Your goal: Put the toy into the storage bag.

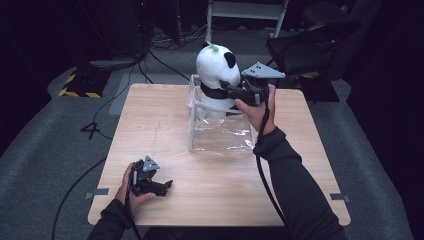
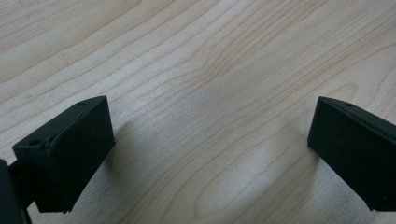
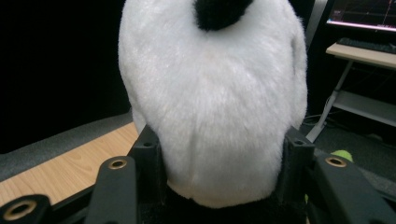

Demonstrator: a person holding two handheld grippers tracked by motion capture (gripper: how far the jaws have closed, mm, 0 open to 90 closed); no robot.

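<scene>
A plush panda [image 1: 216, 70], white with black ears and a small green tuft on top, is held upright with its lower half inside a clear plastic bag [image 1: 220, 131] at the far middle of the table. My right gripper [image 1: 223, 92] is shut on the panda's neck from the right; in the right gripper view the white head [image 3: 212, 93] bulges between the jaws. My left gripper [image 1: 168, 186] rests on the wooden table [image 1: 165, 125] near the front left, jaws wide apart with bare wood [image 2: 210, 140] between them.
The clear bag stands open-topped near the table's far edge. A black office chair [image 1: 315, 47] and a white frame [image 1: 247, 12] stand on the grey floor behind the table. Cables trail on the floor at the left.
</scene>
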